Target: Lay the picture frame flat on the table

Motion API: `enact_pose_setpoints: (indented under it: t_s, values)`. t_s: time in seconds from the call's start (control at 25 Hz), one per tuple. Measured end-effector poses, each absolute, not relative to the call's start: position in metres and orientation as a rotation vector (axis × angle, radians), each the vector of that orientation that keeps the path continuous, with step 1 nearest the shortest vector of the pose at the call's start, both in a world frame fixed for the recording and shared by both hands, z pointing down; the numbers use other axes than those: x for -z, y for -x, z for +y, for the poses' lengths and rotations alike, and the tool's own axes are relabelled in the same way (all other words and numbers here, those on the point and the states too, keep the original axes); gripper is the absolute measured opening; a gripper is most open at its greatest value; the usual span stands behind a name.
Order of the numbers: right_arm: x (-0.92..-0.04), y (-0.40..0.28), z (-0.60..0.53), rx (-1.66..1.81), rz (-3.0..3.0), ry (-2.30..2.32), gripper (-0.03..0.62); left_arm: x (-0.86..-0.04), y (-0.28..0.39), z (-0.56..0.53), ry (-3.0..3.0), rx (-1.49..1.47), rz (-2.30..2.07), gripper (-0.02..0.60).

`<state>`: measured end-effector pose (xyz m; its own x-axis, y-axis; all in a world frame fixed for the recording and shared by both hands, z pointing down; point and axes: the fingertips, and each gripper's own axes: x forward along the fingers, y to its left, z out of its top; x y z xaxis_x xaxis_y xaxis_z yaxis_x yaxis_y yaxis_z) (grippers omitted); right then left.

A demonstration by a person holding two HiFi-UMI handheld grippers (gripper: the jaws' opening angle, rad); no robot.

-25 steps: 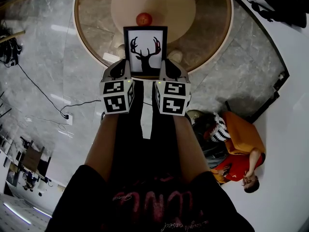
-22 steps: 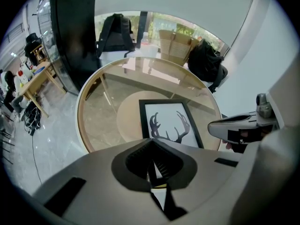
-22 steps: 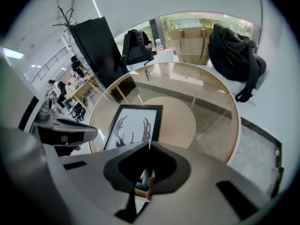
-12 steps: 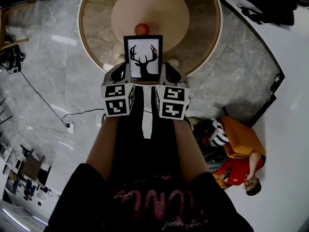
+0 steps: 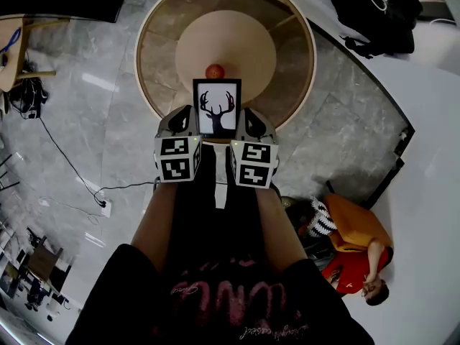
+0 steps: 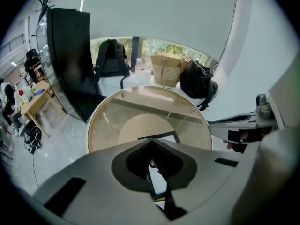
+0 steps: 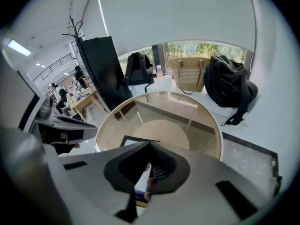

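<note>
Over the lower rim of the round glass tabletop (image 5: 287, 77): picture frame (image 5: 216, 107) gripped on both sides.
Left tongs (image 5: 188, 117) are clamped on the frame's left edge, right tongs (image 5: 247, 118) on its right edge. In each gripper view the frame (image 6: 159, 181) (image 7: 141, 181) is seen pinched between the jaws of the tongs (image 6: 153, 165) (image 7: 149, 170). Its stag print is turned toward the head camera. A red ball (image 5: 215, 71) is seen just above its top edge. Contact with the glass cannot be judged.

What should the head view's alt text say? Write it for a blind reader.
The left tool and right tool grip a picture frame with a black deer head over the near rim of a round glass table. A red round object sits beyond the frame.
</note>
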<state>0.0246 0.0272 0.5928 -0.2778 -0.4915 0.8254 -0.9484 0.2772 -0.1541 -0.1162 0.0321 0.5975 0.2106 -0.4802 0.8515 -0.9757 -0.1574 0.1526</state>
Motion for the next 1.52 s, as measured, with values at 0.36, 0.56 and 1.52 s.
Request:
enact_pose_setpoints:
  t_s: [0.36,0.56,1.52]
  values:
    - [-0.535,-0.017,0.012,-0.817,-1.984,-1.336,0.021,-0.539,0.129,0.011,-1.807,-0.798,-1.46,0.011]
    - [-0.509,-0.018,0.0,-0.777,-2.017,-1.367,0.02,-0.507,0.131,-0.004,-1.855,-0.769,-1.499,0.011]
    - [-0.376,-0.012,-0.026,-0.561,-2.219,-1.452,0.02,-0.379,0.138,-0.02,-1.985,-0.605,-1.629,0.011]
